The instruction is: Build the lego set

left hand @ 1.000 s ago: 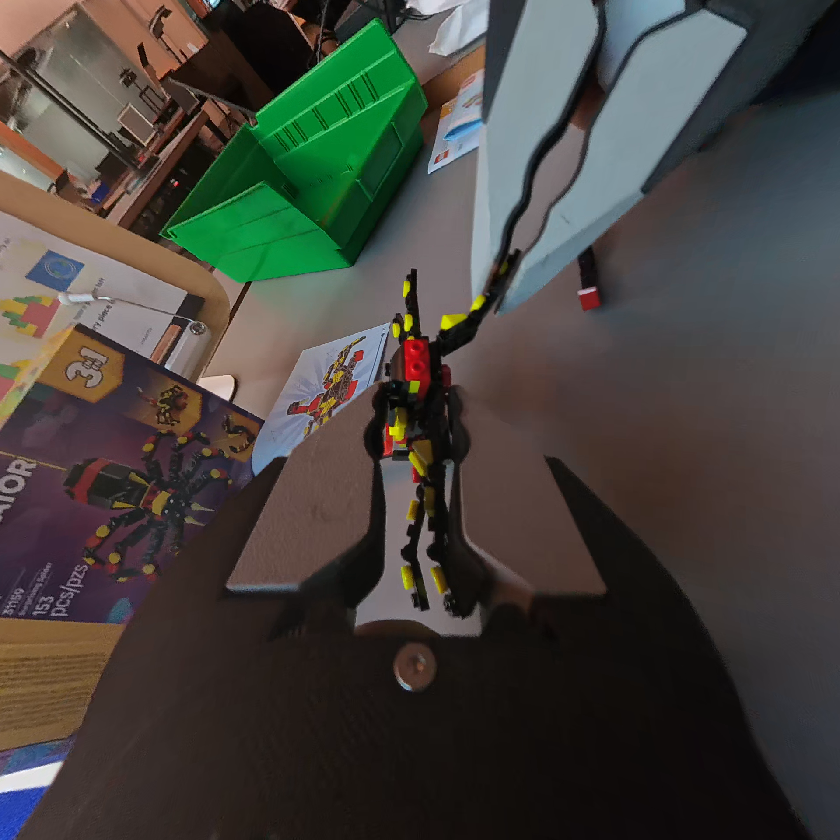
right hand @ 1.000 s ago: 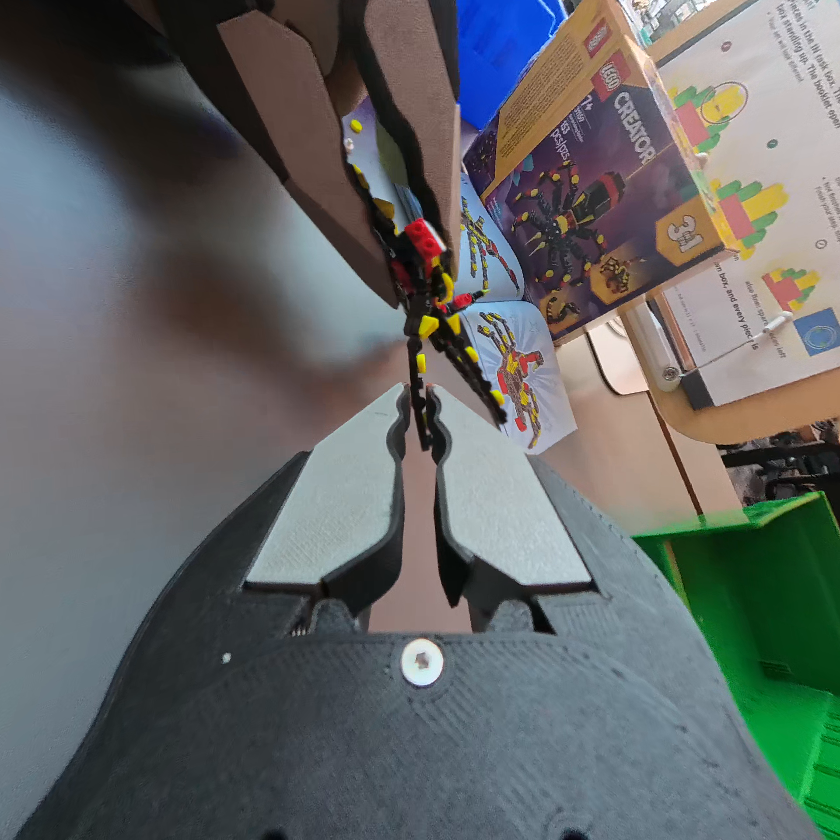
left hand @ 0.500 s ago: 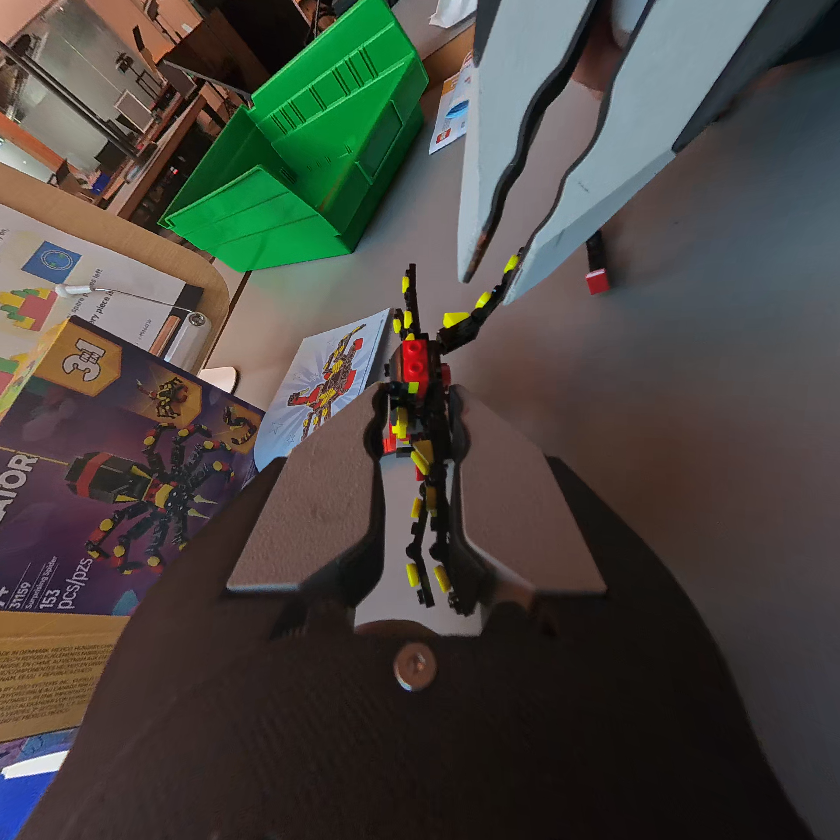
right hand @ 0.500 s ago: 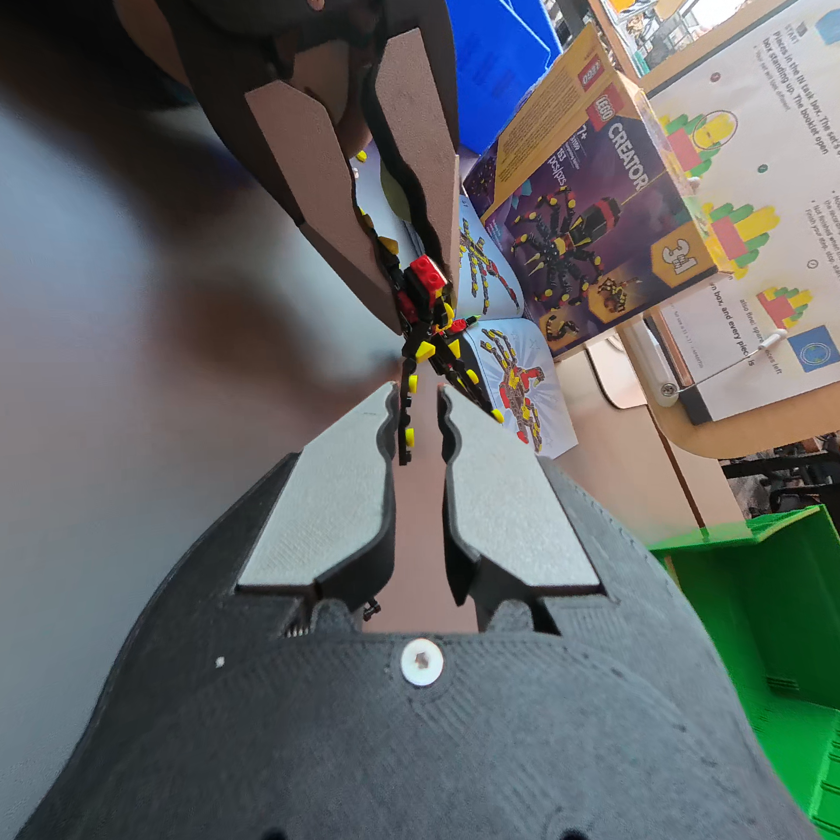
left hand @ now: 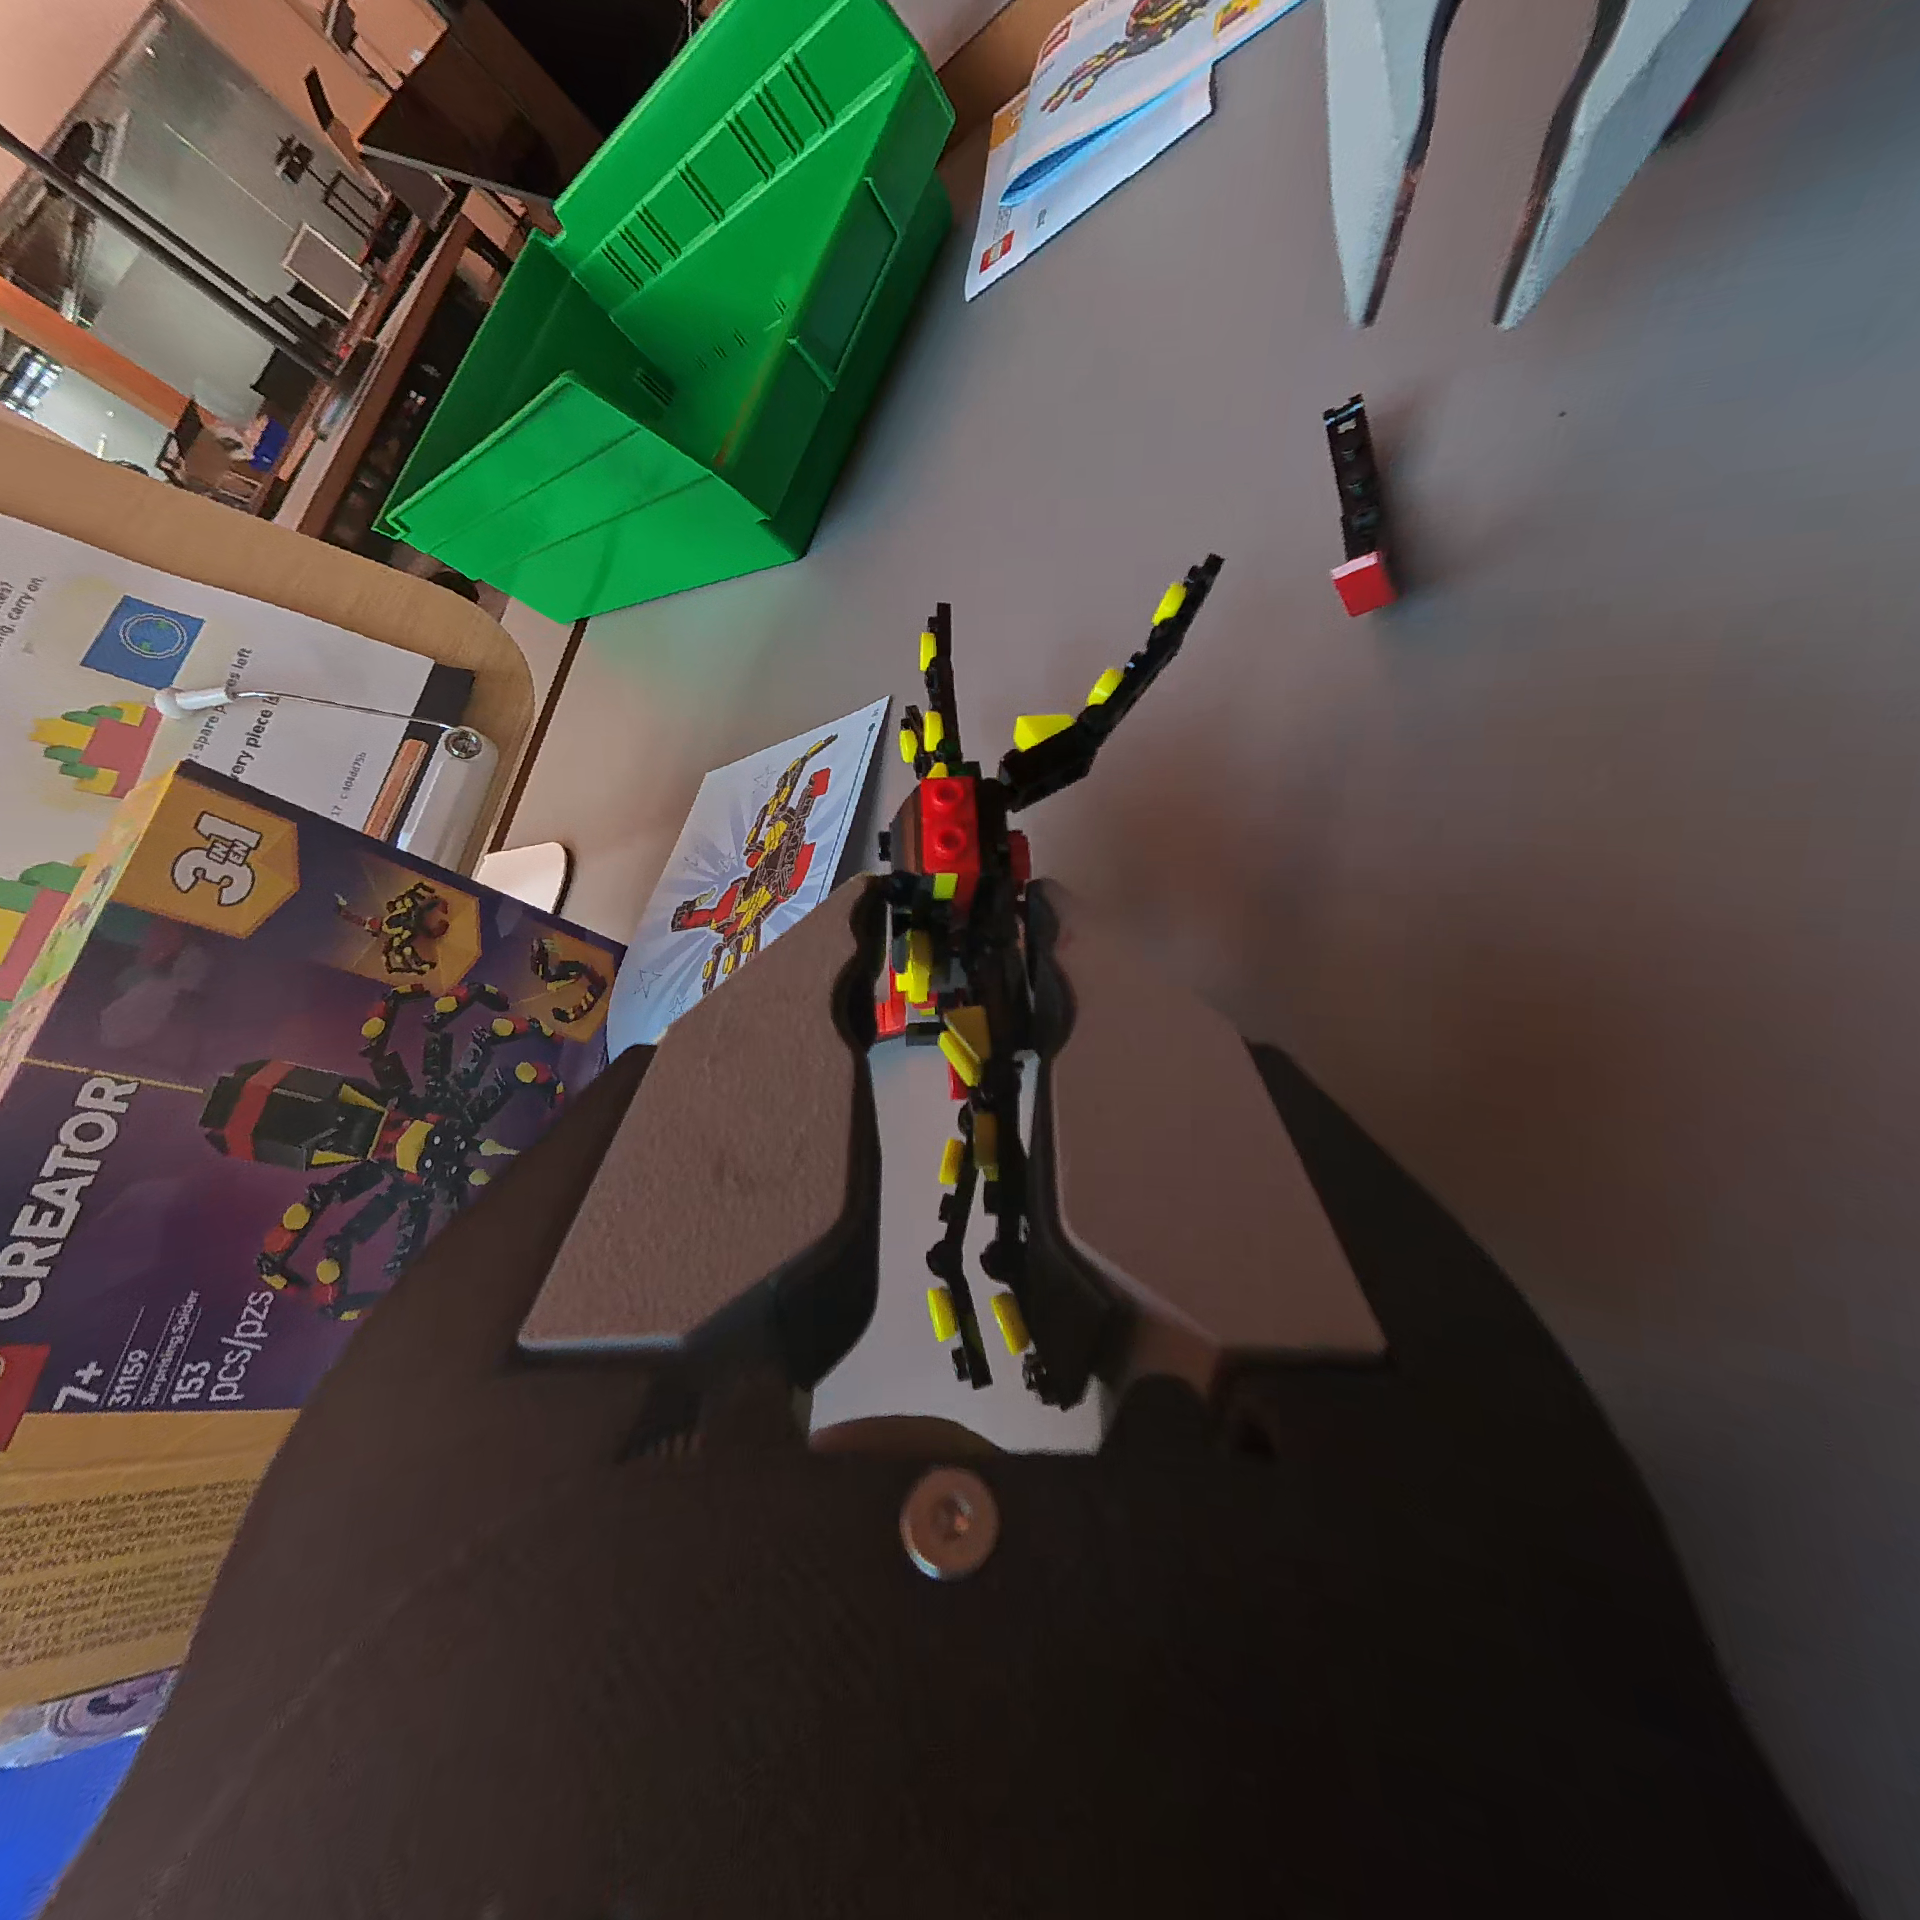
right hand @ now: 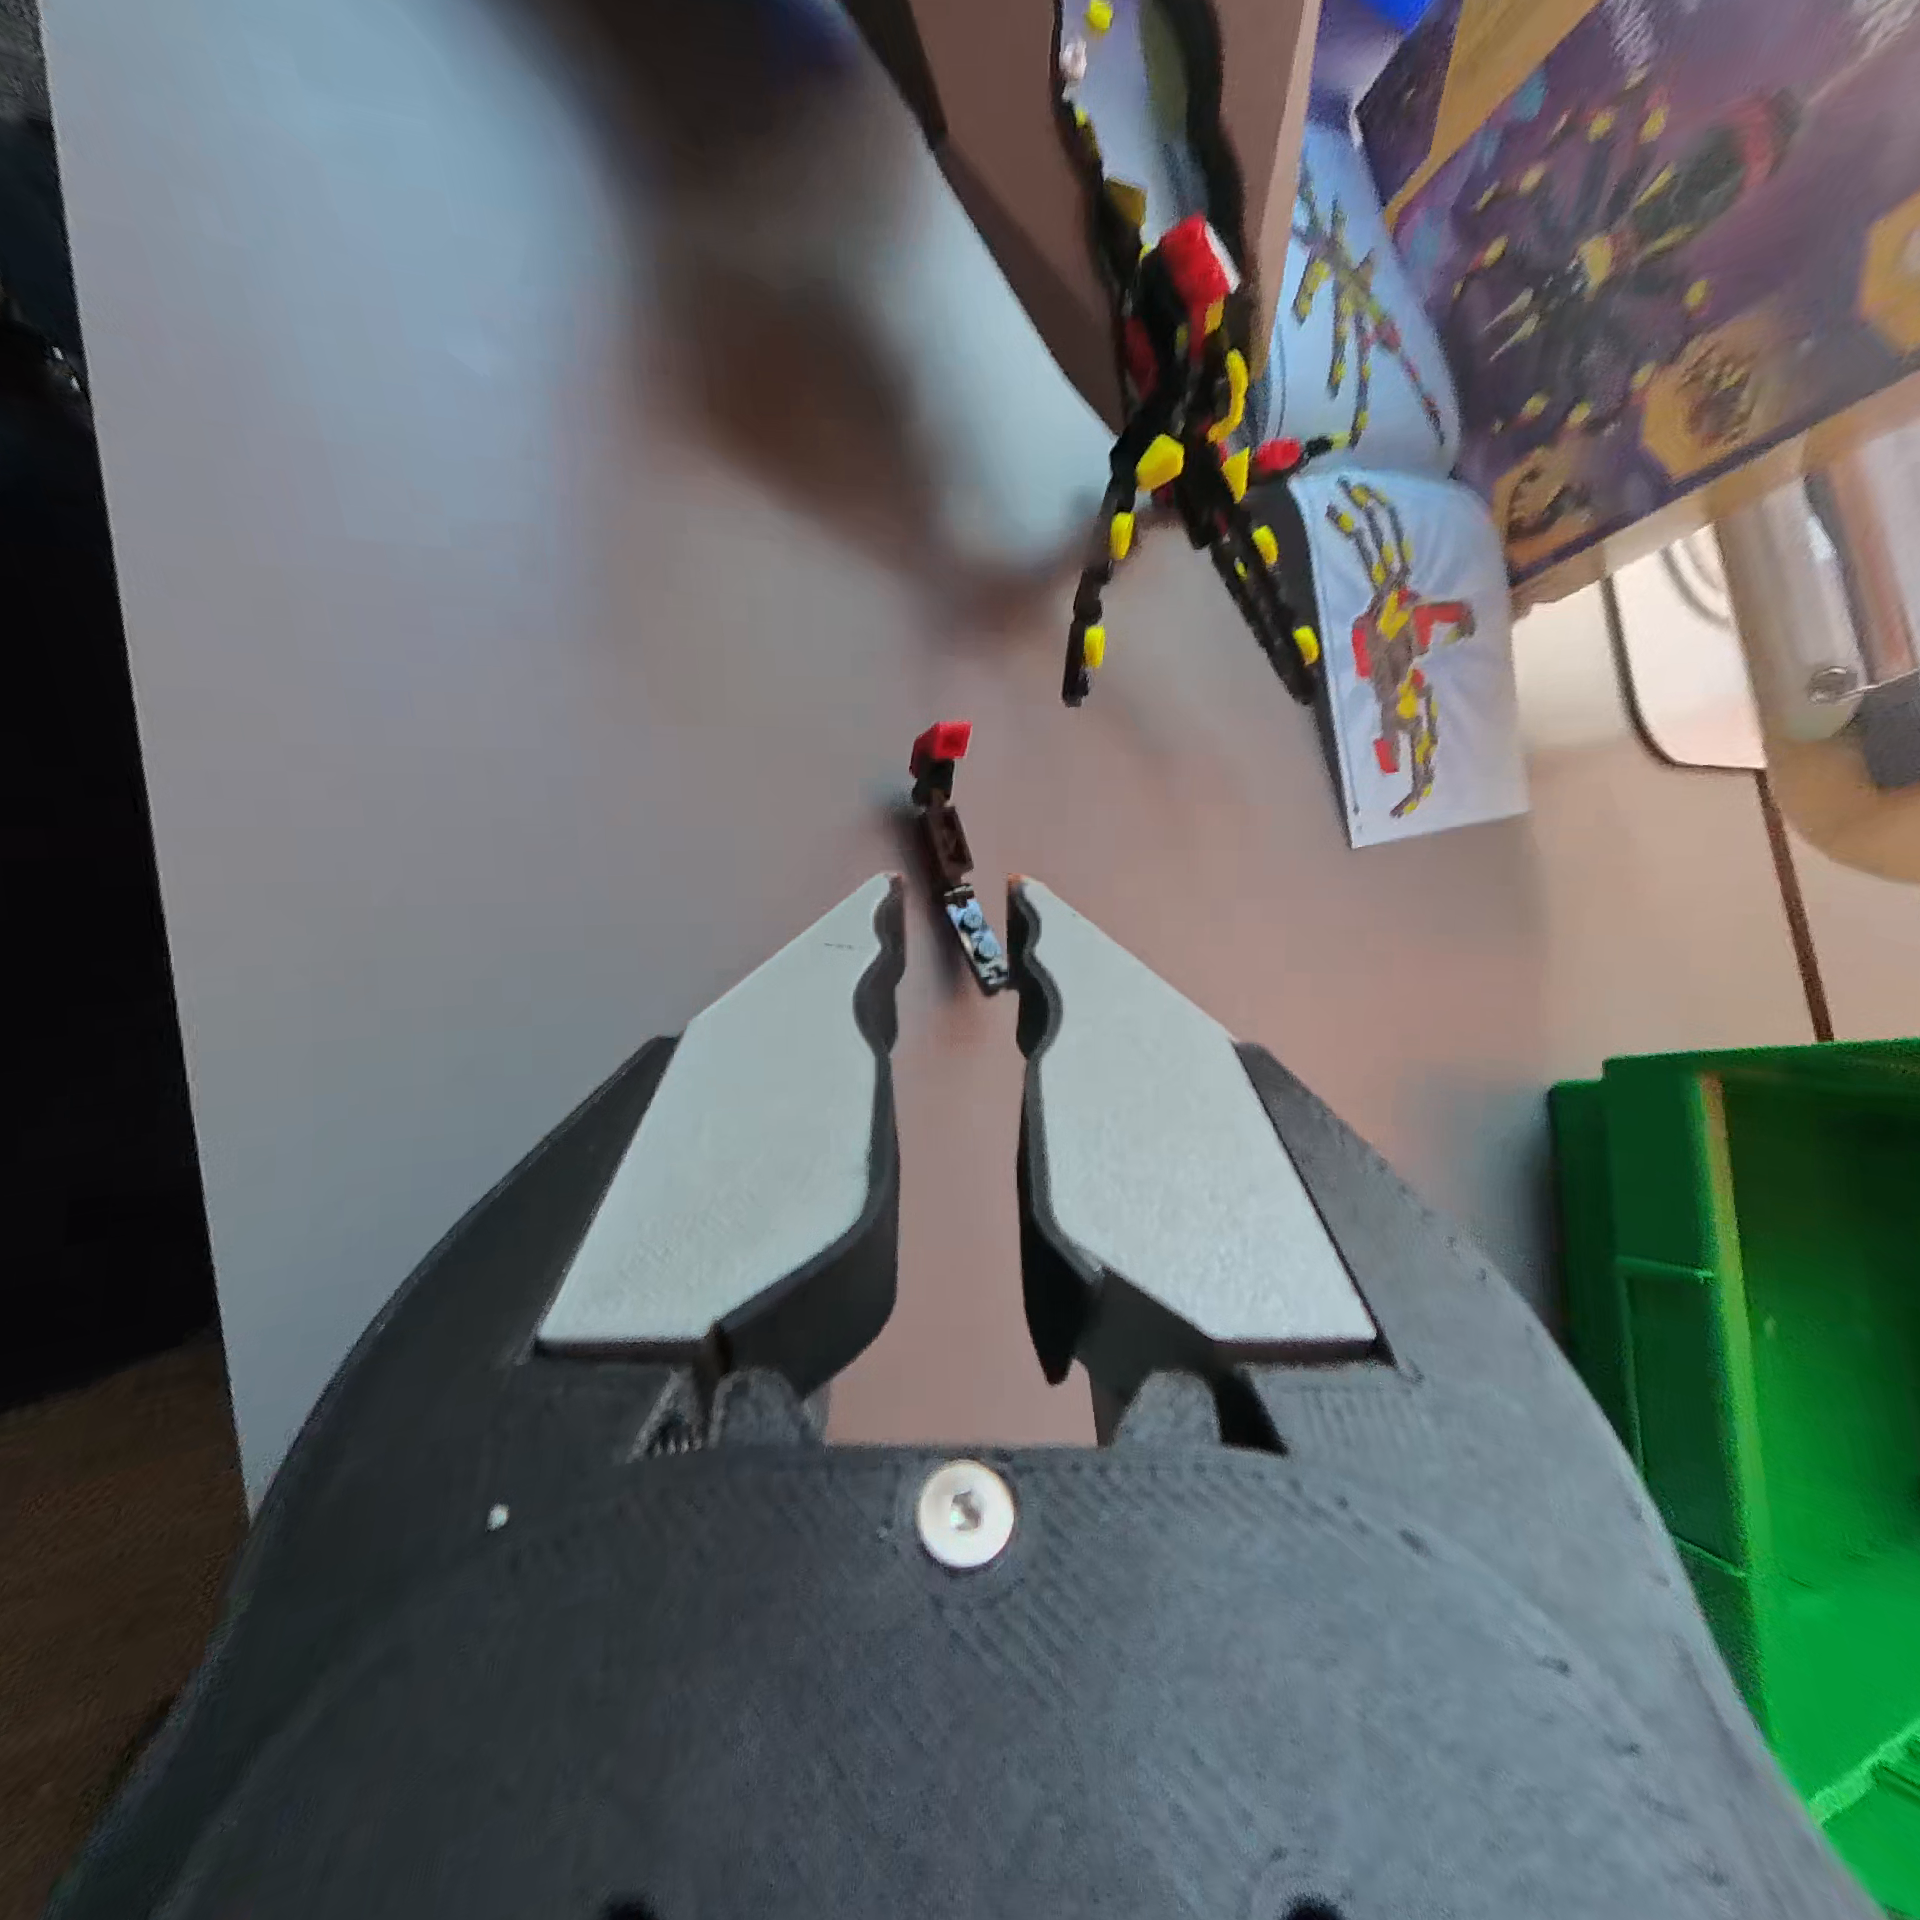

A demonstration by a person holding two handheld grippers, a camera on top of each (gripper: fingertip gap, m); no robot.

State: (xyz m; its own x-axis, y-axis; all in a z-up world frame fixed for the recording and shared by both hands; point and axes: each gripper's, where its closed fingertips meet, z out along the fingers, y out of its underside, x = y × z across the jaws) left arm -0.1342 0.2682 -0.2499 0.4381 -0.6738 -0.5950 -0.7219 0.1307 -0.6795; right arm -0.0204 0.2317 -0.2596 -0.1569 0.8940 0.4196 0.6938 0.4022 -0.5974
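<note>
My left gripper (left hand: 951,904) is shut on the black, yellow and red lego spider (left hand: 956,852) and holds it above the grey table (left hand: 1507,987), legs sticking forward. A loose black leg piece with a red end (left hand: 1356,509) lies on the table beyond it. My right gripper (right hand: 951,883) is open and empty, low over that loose leg piece (right hand: 948,831), whose near end lies between the fingertips. The right gripper also shows in the left wrist view (left hand: 1434,312), apart from the spider. In the right wrist view the spider (right hand: 1174,416) hangs at the upper right.
A green bin (left hand: 707,343) stands at the table's far side and also shows in the right wrist view (right hand: 1766,1351). The purple lego box (left hand: 260,1091) and a clipboard (left hand: 312,675) are left. One instruction booklet (left hand: 769,862) lies by the spider, another (left hand: 1091,114) farther off. There is about 12 centimeters between the tips of the two grippers. The clipboard (left hand: 312,675) lies some 30 centimeters from my left tips, 35 centimeters from my right tips.
My right gripper has opened, let go of the spider's leg and pulled back over the loose leg piece. My left gripper still holds the spider in the same place.
</note>
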